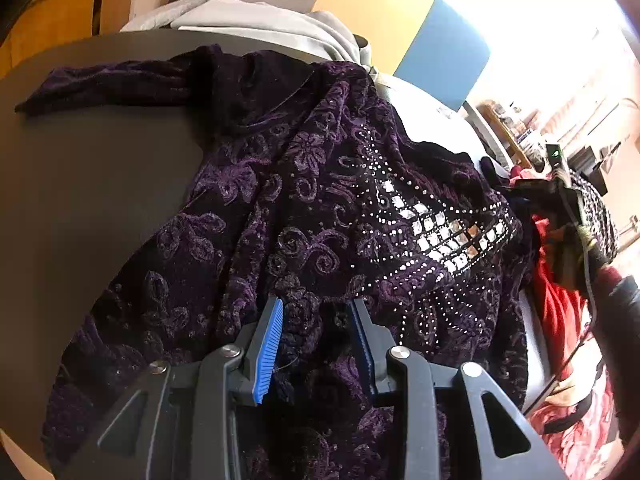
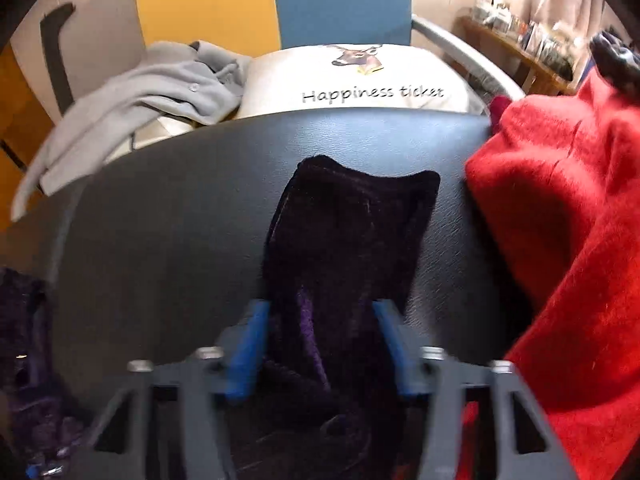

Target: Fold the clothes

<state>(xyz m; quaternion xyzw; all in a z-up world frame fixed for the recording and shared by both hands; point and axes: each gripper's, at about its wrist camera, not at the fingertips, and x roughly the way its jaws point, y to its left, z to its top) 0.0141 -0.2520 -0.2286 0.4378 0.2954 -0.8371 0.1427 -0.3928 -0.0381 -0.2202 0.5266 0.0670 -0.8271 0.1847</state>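
Observation:
A dark purple velvet garment (image 1: pixel 304 208) with rhinestone trim lies spread over a dark grey table (image 1: pixel 100 184). My left gripper (image 1: pixel 318 320) sits low on the garment's front. A bunched fold of velvet fills the gap between its blue pads (image 1: pixel 270 340), which grip it. In the right wrist view, one purple sleeve (image 2: pixel 352 232) stretches away across the table (image 2: pixel 180 200). My right gripper (image 2: pixel 320 340) straddles the sleeve near its lower part. Its blurred blue pads (image 2: pixel 248 348) stand wide at either side of the sleeve without squeezing it.
A red fuzzy garment (image 2: pixel 560 240) is heaped at the table's right edge. A grey garment (image 2: pixel 132 96) drapes over the far left edge beside a white printed cushion (image 2: pixel 360 80). A person's gloved hand (image 1: pixel 584 248) holds the other gripper at the right.

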